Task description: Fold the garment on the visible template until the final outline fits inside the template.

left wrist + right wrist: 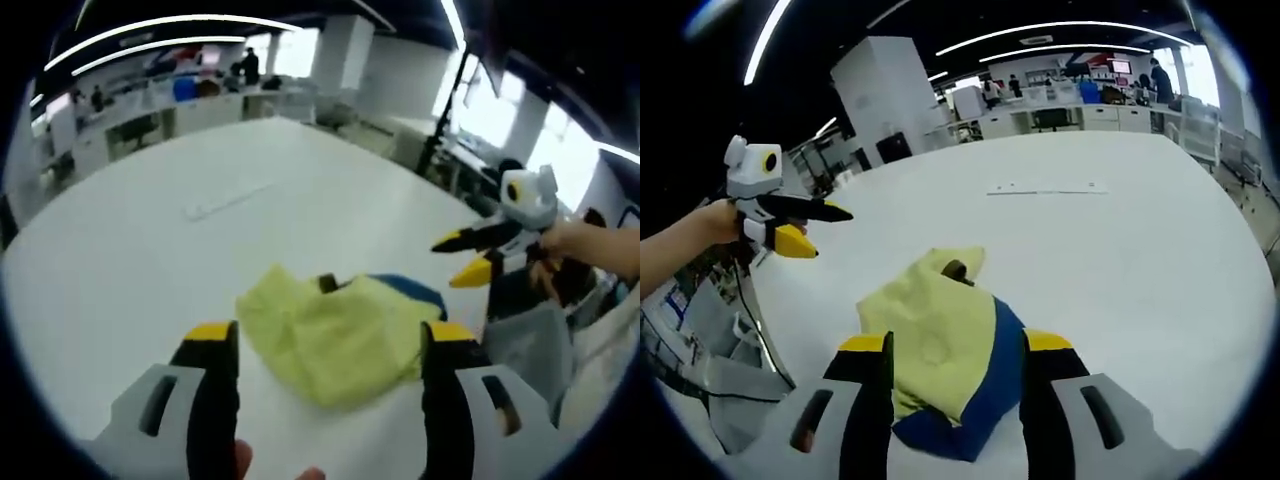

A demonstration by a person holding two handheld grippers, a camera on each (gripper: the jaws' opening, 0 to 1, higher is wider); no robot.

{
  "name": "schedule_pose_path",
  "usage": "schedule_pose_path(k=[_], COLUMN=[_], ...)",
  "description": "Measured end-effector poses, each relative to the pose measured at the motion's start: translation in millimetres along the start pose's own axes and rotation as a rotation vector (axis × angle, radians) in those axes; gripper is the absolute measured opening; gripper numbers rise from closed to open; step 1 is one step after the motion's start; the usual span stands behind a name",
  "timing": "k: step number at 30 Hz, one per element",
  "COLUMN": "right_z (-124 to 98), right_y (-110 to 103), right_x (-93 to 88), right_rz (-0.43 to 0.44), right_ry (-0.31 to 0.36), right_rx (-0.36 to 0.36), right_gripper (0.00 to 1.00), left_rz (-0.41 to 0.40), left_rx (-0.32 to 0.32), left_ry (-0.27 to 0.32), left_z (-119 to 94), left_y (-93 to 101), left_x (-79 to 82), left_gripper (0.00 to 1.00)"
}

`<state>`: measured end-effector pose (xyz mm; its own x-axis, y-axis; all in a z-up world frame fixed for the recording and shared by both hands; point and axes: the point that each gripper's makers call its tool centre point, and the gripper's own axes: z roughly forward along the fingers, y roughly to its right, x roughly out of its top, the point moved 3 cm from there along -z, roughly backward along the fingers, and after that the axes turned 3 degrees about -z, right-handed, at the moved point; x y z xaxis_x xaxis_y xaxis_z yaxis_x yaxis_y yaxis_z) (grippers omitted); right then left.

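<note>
Both grippers are up off the table with jaws spread wide and nothing in them. The left gripper [328, 345] looks down its jaws at the garment [335, 335], a yellow piece with a blue part poking out at about 2 o'clock of the pile. From the right gripper [955, 355] the same garment [940, 350] sits right between the jaws, yellow on top, blue layer underneath spilling toward 5 o'clock. It's already bunched into a compact lump on the white table [150, 250], so I'd guess we're mid-fold or between folds, not done.

Honestly I can't make out a clear template outline under it, so can't tell if it fits yet. Next move probably means coming down, pinching an edge or corner, and flattening or folding it over neatly.

Around: a thin strip of something pale [1045, 188] lies on the table well apart at 12 o'clock, desks and a few people far off in the background. Nothing sits between grippers and cloth.
</note>
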<state>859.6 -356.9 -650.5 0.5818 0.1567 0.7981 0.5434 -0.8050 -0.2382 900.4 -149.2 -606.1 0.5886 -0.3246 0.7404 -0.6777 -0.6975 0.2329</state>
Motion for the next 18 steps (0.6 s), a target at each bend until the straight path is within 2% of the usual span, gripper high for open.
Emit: schedule_pose_path(k=[18], right_z=[11], right_y=[4], right_x=[-8.6], right_rz=[0.018], right_ry=[-0.030], right_rx=[0.003], right_gripper=[0.50], left_rz=[0.008], left_rx=[-0.027], left_ry=[-0.031], left_z=[15], left_y=[-3.3], left_x=[-0.1], left_gripper=[0.70])
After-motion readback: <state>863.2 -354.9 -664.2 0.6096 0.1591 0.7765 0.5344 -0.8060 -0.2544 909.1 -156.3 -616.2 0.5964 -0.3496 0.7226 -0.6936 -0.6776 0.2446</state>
